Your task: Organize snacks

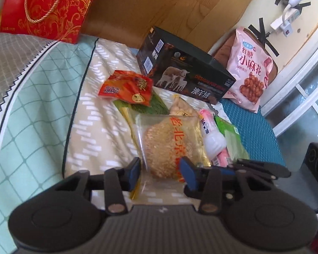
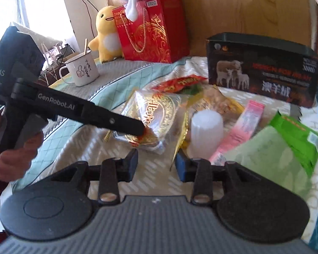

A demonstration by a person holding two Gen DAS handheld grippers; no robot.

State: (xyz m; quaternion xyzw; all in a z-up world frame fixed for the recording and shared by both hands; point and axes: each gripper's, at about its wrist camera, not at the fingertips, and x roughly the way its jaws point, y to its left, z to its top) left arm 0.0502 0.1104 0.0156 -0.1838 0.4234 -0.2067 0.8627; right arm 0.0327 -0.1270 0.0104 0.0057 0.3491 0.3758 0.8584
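Note:
A clear packet [image 1: 167, 146] holding a round golden cake with orange writing lies on top of a pile of snacks on the bed. My left gripper [image 1: 161, 174] straddles its near end, and both blue pads touch the wrapper. In the right wrist view the left gripper's finger [image 2: 125, 123] ends on that packet [image 2: 154, 114]. My right gripper [image 2: 156, 162] hovers open over the sheet just in front of the pile, with nothing between its pads. Around the packet lie a white cup [image 2: 205, 131], a pink stick packet [image 2: 241, 127], green bags [image 2: 286, 139] and a red-orange packet [image 1: 127, 86].
A black box with sheep printed on it [image 1: 186, 74] stands behind the pile, and a pink bag of twists [image 1: 248, 72] leans at the back right. A red gift bag [image 1: 46, 6], a white mug [image 2: 80, 69] and a yellow plush [image 2: 106, 33] sit at the far left. A hand [image 2: 17, 152] holds the left gripper.

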